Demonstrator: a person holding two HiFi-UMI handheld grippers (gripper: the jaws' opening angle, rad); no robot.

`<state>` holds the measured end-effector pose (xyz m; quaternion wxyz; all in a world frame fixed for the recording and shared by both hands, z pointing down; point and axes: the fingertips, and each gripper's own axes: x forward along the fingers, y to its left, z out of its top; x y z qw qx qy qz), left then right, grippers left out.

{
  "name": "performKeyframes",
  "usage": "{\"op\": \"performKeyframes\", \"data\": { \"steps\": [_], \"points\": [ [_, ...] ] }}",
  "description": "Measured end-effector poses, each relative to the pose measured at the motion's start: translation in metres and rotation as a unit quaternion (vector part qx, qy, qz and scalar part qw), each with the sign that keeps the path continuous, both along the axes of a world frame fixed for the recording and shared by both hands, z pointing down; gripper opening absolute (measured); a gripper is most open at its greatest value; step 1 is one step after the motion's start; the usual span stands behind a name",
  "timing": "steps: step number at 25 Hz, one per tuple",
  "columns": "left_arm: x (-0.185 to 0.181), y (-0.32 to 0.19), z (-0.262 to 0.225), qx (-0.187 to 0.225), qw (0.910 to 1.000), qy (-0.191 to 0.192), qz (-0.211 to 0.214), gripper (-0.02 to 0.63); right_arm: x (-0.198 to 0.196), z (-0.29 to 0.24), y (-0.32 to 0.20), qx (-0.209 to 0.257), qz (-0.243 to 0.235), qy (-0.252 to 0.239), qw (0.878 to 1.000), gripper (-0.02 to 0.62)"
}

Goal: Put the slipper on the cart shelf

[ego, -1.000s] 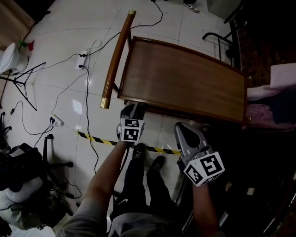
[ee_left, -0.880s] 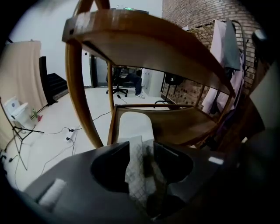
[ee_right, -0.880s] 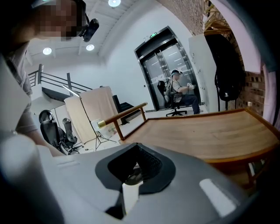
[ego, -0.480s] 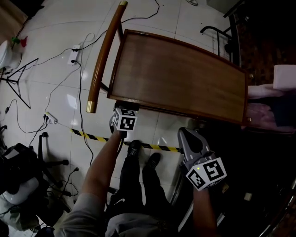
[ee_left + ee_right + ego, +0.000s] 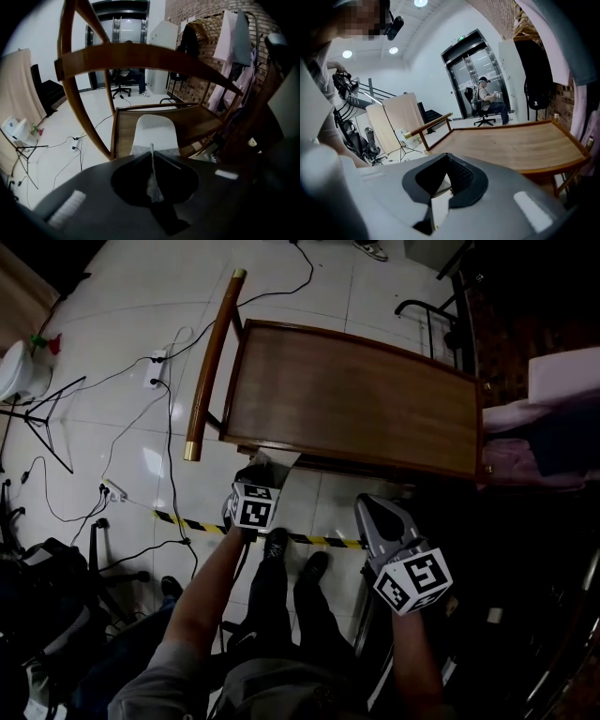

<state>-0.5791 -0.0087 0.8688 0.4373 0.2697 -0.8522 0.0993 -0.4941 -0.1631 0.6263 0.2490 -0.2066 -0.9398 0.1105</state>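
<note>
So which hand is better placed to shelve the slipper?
Left. The left gripper has just been closing its jaws on the white mesh slipper, which already lies over the brown wooden cart's lower shelf. The right gripper holds no slipper.

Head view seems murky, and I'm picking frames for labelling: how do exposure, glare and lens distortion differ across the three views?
Head view: underexposed, right side nearly black, glare on the glossy white tiled floor. Left gripper view: fisheye bows the brown wooden cart frame, corners vignetted, white mesh slipper sharp. Right gripper view: brightest; round ceiling lamps blown out.
</note>
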Motion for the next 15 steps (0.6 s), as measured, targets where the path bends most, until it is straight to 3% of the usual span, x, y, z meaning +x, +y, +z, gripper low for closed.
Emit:
{"op": "performKeyframes", "data": {
  "steps": [7, 11, 15],
  "points": [
    [0.065, -0.014, -0.051, 0.013, 0.9996, 0.007, 0.026, 0.018, 0.033, -0.037, -0.012, -0.009, 0.011, -0.020, 1.000, 0.000],
    [0.085, -0.023, -0.087, 0.029, 0.9990, -0.012, 0.031, 0.018, 0.050, -0.054, -0.020, -0.013, 0.014, -0.034, 0.999, 0.000],
    [0.129, -0.014, -0.116, 0.032, 0.9993, 0.015, 0.010, 0.017, 0.070, -0.074, -0.021, -0.021, 0.013, -0.044, 0.999, 0.000]
  ]
}}
